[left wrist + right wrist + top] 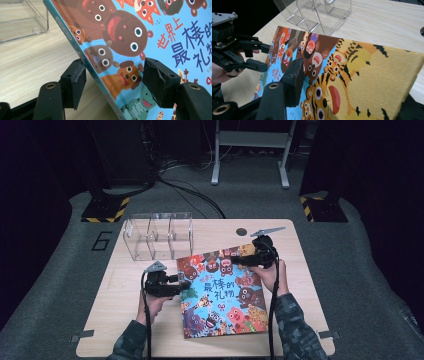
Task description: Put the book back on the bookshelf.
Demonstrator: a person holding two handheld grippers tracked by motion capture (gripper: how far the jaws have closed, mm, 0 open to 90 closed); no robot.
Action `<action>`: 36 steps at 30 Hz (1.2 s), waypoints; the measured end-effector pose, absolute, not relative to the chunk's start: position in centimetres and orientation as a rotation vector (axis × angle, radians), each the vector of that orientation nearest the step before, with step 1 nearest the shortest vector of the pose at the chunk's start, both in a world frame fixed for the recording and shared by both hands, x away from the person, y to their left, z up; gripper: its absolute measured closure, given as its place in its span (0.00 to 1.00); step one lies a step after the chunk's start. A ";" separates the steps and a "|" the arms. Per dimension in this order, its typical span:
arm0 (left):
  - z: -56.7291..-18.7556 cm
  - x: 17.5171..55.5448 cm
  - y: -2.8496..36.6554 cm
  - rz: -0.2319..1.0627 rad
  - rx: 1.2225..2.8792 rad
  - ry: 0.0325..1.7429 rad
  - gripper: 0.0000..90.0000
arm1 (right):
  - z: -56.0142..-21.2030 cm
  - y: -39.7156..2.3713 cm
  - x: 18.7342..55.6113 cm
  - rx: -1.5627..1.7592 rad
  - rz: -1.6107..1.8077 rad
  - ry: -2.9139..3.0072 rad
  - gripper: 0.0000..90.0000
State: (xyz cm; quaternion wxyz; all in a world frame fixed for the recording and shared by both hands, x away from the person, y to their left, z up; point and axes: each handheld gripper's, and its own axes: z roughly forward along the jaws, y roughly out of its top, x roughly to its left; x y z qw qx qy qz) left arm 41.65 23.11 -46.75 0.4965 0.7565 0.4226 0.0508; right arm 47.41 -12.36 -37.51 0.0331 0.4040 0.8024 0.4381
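A colourful picture book [222, 290] with cartoon animals lies slanted on the wooden table [310, 285], its far edge and spine raised off the wood. My left gripper [184, 285] is at the book's left edge. In the left gripper view its jaws stand wide apart on either side of the spine, so the left gripper [113, 75] is open around the book [150, 30]. My right gripper [235, 261] is at the book's far right corner. In the right gripper view one jaw lies over the cover [362, 75] and the other is hidden behind the book.
A clear plastic divided organiser [159, 237] stands at the table's far left, just beyond the book. A small dark round hole [241, 231] sits near the far edge. Bare wood lies left and right of the book. The person's forearms enter from the near edge.
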 end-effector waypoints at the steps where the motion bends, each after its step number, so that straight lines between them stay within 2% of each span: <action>1: -46.6 41.7 23.2 0.128 1.838 1.019 0.42 | -37.4 -12.3 47.3 1.245 1.347 2.472 0.49; 9: -45.7 41.6 24.1 0.168 1.820 1.016 0.48 | -37.1 -12.0 47.5 1.198 1.360 2.489 0.47; 36: -42.9 40.3 25.2 0.351 1.811 0.965 0.59 | -36.3 -11.4 47.1 1.108 1.422 2.433 0.43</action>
